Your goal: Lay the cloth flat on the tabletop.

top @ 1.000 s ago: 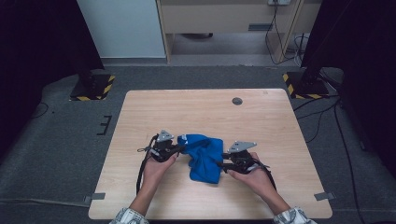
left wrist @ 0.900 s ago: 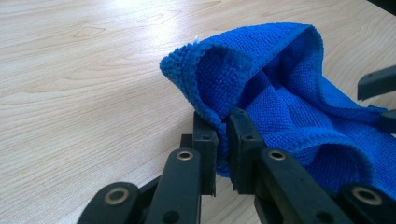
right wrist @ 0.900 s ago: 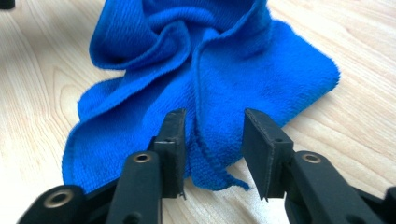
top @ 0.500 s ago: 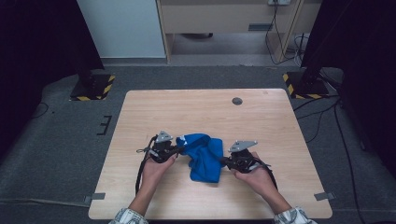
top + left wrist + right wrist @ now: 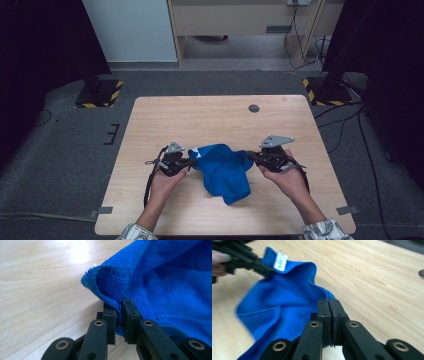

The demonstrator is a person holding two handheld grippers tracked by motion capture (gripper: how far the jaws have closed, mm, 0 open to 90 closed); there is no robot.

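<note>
High view: blue cloth (image 5: 224, 170) between both grippers.

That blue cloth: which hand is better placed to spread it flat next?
Probably both: the left gripper and right gripper each pinch an edge of the blue cloth, which sags between them.

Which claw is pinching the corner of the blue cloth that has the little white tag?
The left claw. The white tag sits on the blue cloth right beside its jaws; the right claw pinches the opposite, tagless edge.

right claw (image 5: 248, 154) shut on cloth (image 5: 223, 170), lifted
</note>
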